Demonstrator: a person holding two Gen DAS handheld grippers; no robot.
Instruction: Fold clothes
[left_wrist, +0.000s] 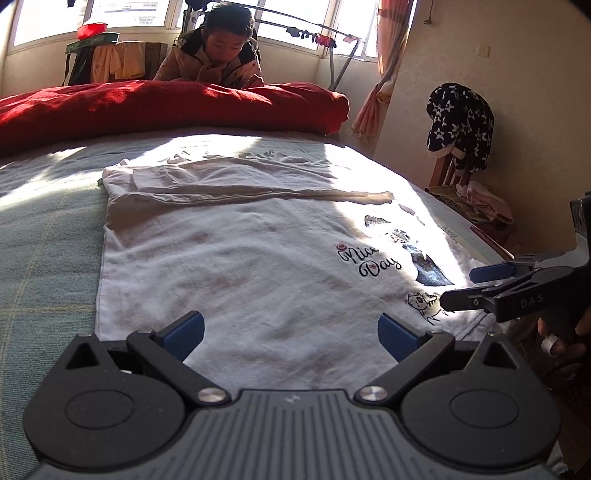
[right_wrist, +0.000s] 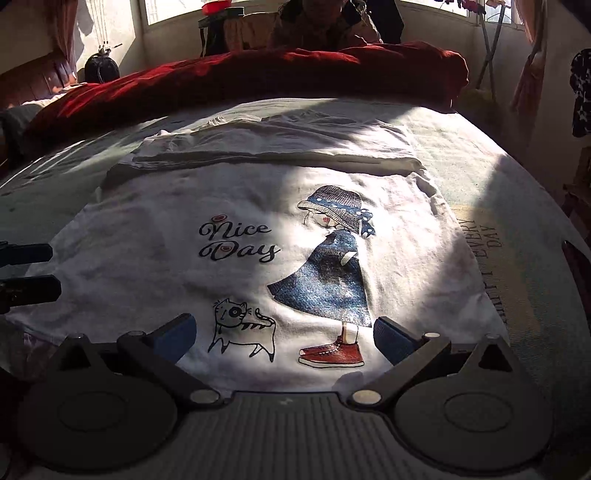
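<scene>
A white T-shirt (right_wrist: 229, 280) lies flat on the bed (left_wrist: 48, 258) in front of you, print side up. The print shows the words "Nice Day" (right_wrist: 236, 243), a girl in a blue dress and hat (right_wrist: 328, 273), and a small cat (right_wrist: 243, 328). One sleeve (left_wrist: 258, 192) is folded across the far part of the shirt. Strong sunlight falls across its right half.

Your left hand-held gripper (left_wrist: 291, 332) sits over the near hem of the shirt, its blue-padded fingers (left_wrist: 184, 332) spread wide apart with nothing between them. Your right hand-held gripper (right_wrist: 284, 336) hovers over the near hem by the cat and the girl's red shoes, its fingers (right_wrist: 395, 339) likewise wide apart and empty. In the left view it appears side-on at the shirt's right edge.

Beyond the shirt lies a rolled red quilt (left_wrist: 166, 107). A person (left_wrist: 218, 55) in a padded jacket leans on it from the far side of the bed.
</scene>
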